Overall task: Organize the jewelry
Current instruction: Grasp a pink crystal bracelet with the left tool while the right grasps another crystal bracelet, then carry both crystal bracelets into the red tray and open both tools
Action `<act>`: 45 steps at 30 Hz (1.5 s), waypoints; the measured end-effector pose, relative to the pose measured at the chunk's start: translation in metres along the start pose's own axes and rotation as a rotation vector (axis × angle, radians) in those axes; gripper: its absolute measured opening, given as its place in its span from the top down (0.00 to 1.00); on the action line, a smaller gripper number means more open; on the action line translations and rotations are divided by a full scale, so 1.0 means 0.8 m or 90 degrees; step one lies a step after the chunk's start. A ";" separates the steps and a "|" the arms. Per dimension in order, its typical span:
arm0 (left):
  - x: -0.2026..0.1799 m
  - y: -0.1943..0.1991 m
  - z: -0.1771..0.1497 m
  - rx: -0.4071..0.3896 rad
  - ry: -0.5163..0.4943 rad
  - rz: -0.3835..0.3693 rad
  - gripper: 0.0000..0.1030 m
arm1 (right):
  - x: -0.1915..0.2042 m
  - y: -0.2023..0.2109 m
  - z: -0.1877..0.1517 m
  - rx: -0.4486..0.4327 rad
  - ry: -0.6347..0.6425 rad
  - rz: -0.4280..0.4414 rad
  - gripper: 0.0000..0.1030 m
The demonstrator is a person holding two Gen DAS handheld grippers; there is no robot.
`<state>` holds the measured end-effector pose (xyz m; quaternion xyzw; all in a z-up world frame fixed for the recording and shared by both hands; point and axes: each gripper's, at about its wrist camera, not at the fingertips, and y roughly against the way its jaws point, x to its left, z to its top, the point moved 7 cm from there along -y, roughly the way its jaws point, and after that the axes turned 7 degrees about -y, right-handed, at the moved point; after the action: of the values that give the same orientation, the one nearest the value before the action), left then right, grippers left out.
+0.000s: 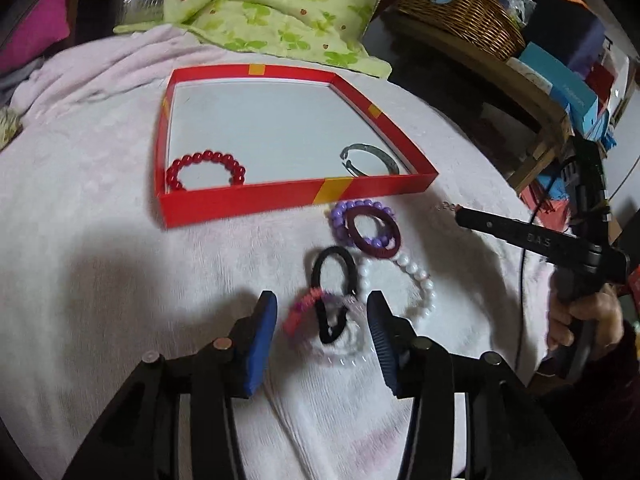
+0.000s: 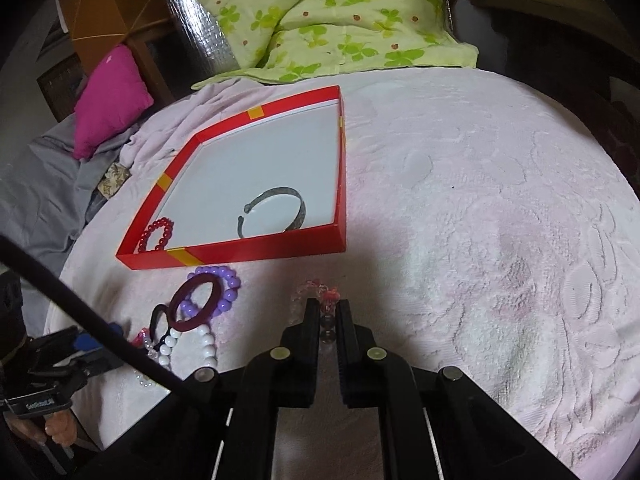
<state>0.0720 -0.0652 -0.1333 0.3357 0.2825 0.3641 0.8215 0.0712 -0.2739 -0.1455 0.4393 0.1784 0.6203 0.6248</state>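
left gripper point(image 1: 322, 320): fingers spread over the black hair tie point(image 1: 334, 280), not pinching
right gripper point(image 2: 329, 312): fingers pinching a clear bead bracelet point(image 2: 320, 292)
red tray point(image 1: 256, 202): holds red bead bracelet point(image 1: 206, 168) and metal bangle point(image 1: 372, 156)

Your right gripper point(image 2: 329, 322) is clamped on a clear-and-red beaded bracelet point(image 2: 320, 294) on the pink towel point(image 2: 480, 200). Red tray point(image 2: 248, 256) sits ahead to the left, holding a silver cuff bangle point(image 2: 298, 204) and a red bead bracelet point(image 2: 158, 234). Just in front of it: purple bead bracelet point(image 2: 230, 284), dark red bangle point(image 2: 180, 300), white pearl bracelet point(image 2: 206, 338), black hair tie point(image 2: 157, 314). Your left gripper point(image 2: 86, 342) is beside that pile.
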 end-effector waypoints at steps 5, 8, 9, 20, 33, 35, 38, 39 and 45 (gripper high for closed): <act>-0.001 -0.023 -0.004 0.026 -0.027 0.005 0.77 | -0.001 -0.007 -0.003 0.011 -0.007 -0.001 0.92; -0.009 -0.015 -0.003 0.020 -0.037 -0.021 0.89 | 0.001 -0.012 -0.006 0.018 -0.004 -0.007 0.92; -0.011 -0.011 -0.004 0.015 -0.038 -0.026 0.90 | 0.003 -0.013 -0.007 0.019 -0.002 -0.008 0.92; -0.010 0.030 0.009 -0.037 -0.010 -0.061 0.93 | 0.038 0.014 -0.011 -0.009 0.024 0.021 0.92; 0.050 0.073 0.012 -0.086 0.065 -0.064 0.93 | 0.033 0.039 -0.016 -0.021 -0.008 0.060 0.92; 0.054 0.075 0.014 -0.091 0.072 -0.063 0.93 | 0.027 0.041 -0.015 -0.020 -0.013 0.063 0.92; 0.055 0.073 0.019 -0.094 0.075 -0.065 0.93 | 0.020 0.045 -0.013 -0.022 -0.018 0.070 0.92; 0.054 0.072 0.021 -0.095 0.075 -0.066 0.93 | 0.018 0.046 -0.013 -0.023 -0.019 0.069 0.92; 0.047 0.085 0.034 -0.119 0.065 -0.085 0.93 | 0.009 0.053 -0.010 -0.029 -0.030 0.076 0.92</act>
<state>0.0851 -0.0107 -0.0730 0.2190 0.3107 0.3500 0.8561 0.0402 -0.2715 -0.1148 0.4493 0.1233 0.6497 0.6007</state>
